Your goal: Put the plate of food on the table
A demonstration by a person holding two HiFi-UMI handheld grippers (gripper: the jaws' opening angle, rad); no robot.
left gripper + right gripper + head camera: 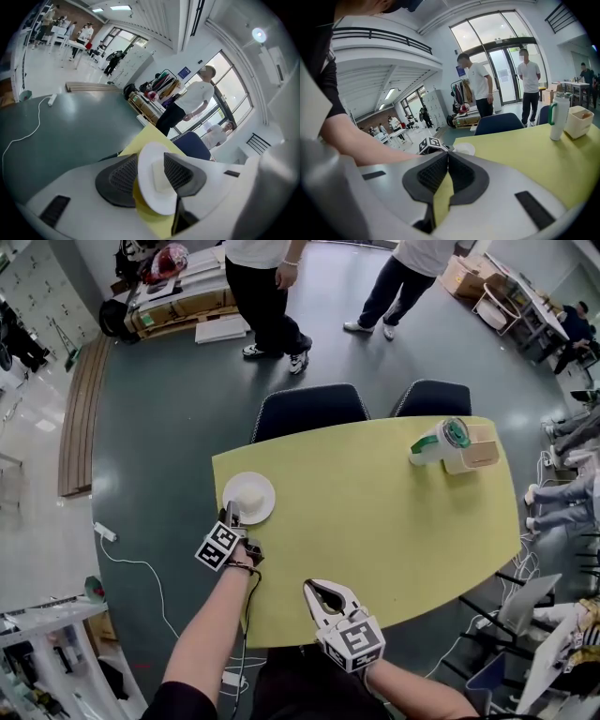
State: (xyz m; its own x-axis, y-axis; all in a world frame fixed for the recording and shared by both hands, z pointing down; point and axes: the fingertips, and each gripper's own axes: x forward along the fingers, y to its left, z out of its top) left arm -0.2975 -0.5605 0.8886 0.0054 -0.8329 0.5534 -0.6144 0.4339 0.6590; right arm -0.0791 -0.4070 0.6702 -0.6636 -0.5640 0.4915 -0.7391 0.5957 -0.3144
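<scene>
The plate point(249, 498) with its pale lump of food point(251, 493) sits flat on the yellow table point(375, 521), near the left edge, so the main job looks done. What seems left is only to draw the left gripper point(230, 518) back off the rim. That gripper's own view shows its jaws spread wide, with the near edge of the plate point(154, 187) between them and neither pad pressing on it (the plate leans in that view only because the camera is rolled). The right gripper point(323, 594) hovers over the near edge of the table, well apart from the plate. In its own view the right gripper point(447, 157) has its jaws closed tip to tip with nothing in them, only table showing through the slit below. The head view gives the layout that neither gripper view offers: plate at the left, a bottle point(436, 442) and a box point(473, 448) at the far right corner, two chairs point(309, 409) tucked in behind. The right gripper view adds a low side look, with the plate point(464, 149) small beyond the left gripper's marker cube and two people point(480, 84) standing past the table.
</scene>
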